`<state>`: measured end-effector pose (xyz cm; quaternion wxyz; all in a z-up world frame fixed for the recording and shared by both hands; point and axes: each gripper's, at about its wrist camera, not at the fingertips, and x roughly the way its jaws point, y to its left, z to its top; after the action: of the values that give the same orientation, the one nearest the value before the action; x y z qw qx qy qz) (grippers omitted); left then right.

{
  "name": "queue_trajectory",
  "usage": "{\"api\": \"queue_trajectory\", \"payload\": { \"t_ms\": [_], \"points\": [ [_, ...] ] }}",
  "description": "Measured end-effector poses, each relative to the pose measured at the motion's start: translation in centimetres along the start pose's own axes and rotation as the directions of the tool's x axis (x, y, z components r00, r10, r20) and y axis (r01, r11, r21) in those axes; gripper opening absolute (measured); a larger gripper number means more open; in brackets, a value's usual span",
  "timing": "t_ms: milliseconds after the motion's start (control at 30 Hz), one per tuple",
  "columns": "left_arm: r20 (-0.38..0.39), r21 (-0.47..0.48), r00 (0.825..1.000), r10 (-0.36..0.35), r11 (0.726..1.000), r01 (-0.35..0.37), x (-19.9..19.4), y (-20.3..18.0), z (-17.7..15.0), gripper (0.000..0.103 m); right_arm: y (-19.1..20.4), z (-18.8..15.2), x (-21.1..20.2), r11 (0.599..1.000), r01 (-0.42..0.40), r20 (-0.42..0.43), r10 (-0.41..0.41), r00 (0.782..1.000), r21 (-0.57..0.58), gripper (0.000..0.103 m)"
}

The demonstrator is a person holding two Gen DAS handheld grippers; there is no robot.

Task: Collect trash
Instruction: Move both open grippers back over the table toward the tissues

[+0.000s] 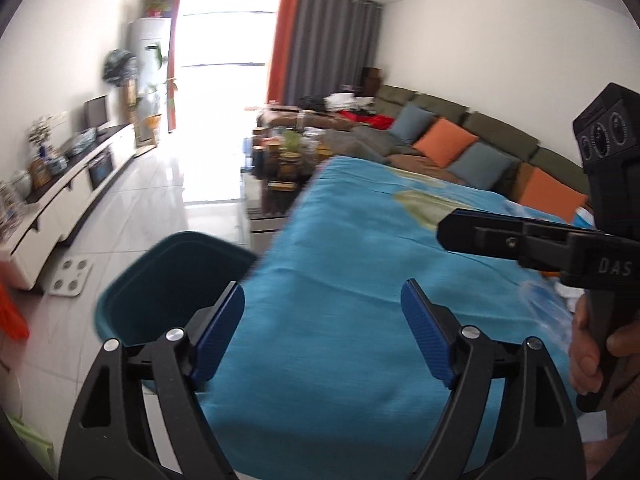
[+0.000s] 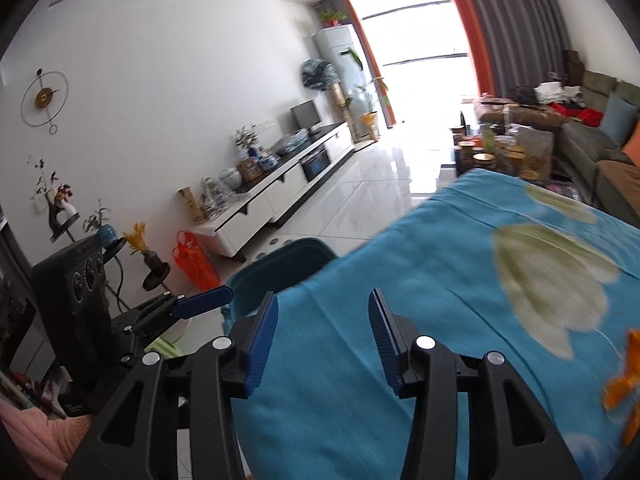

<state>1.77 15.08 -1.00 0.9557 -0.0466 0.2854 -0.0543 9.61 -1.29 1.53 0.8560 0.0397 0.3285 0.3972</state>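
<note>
A dark teal bin (image 1: 172, 280) stands on the floor at the left edge of a table under a blue cloth (image 1: 360, 280); it also shows in the right wrist view (image 2: 280, 276). My left gripper (image 1: 324, 312) is open and empty, over the cloth's left edge beside the bin. My right gripper (image 2: 324, 320) is open and empty above the cloth. Clear plastic trash (image 1: 548, 312) lies on the cloth at the right, blurred, below the right gripper's body. Orange scraps (image 2: 624, 384) lie on the cloth at the far right.
A white TV cabinet (image 2: 280, 196) runs along the left wall. A cluttered coffee table (image 1: 284, 160) stands beyond the table, a green sofa (image 1: 480, 136) with cushions on the right. A white scale (image 1: 70, 276) and an orange bag (image 2: 196, 260) are on the floor.
</note>
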Motion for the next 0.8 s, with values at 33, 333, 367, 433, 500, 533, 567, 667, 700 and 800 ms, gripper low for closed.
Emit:
{"api": "queue_trajectory", "payload": {
  "t_ms": [33, 333, 367, 433, 500, 533, 567, 667, 700, 800],
  "points": [
    [-0.003, 0.016, 1.0, -0.026, 1.0, 0.026, 0.1, -1.2, -0.1, 0.08, -0.6, -0.6, -1.1, 1.0, 0.018, 0.01, -0.018, 1.0, 0.015, 0.045],
    [-0.104, 0.144, 0.963, -0.247, 0.955, 0.261, 2.4, -11.6, -1.5, 0.08, -6.2, -6.1, -10.6, 0.964, 0.22, 0.057, -0.23, 0.972, 0.149, 0.046],
    [-0.116, 0.152, 0.957, -0.265, 0.948, 0.281, 2.7, -12.6, -1.7, 0.08, -6.8, -6.7, -11.7, 0.956, 0.239, 0.063, -0.253, 0.965, 0.168, 0.046],
    [-0.133, 0.174, 0.947, -0.293, 0.934, 0.313, 3.3, -14.5, -1.7, 0.08, -8.0, -7.5, -13.7, 0.941, 0.275, 0.075, -0.295, 0.953, 0.198, 0.046],
    [-0.151, 0.193, 0.936, -0.319, 0.919, 0.345, 3.7, -15.9, -1.8, 0.08, -9.2, -8.3, -15.6, 0.925, 0.307, 0.087, -0.333, 0.939, 0.223, 0.046],
    [-0.162, 0.197, 0.929, -0.332, 0.912, 0.36, 4.0, -16.7, -1.8, 0.079, -9.7, -8.6, -16.5, 0.917, 0.323, 0.093, -0.351, 0.932, 0.233, 0.046],
    [-0.173, 0.2, 0.923, -0.342, 0.906, 0.373, 4.2, -17.1, -1.9, 0.079, -10.2, -8.9, -17.3, 0.909, 0.338, 0.098, -0.369, 0.924, 0.243, 0.046],
    [-0.21, 0.203, 0.904, -0.373, 0.887, 0.414, 5.0, -19.1, -1.9, 0.077, -11.7, -9.4, -19.1, 0.884, 0.38, 0.11, -0.421, 0.9, 0.271, 0.046],
    [-0.222, 0.204, 0.896, -0.385, 0.88, 0.429, 5.2, -19.6, -1.9, 0.076, -12.2, -9.7, -19.8, 0.873, 0.398, 0.113, -0.442, 0.89, 0.283, 0.046],
    [-0.253, 0.197, 0.878, -0.407, 0.867, 0.458, 6.2, -20.9, -1.6, 0.074, -13.7, -10.2, -21.3, 0.843, 0.436, 0.115, -0.49, 0.864, 0.314, 0.046]
  ]
}}
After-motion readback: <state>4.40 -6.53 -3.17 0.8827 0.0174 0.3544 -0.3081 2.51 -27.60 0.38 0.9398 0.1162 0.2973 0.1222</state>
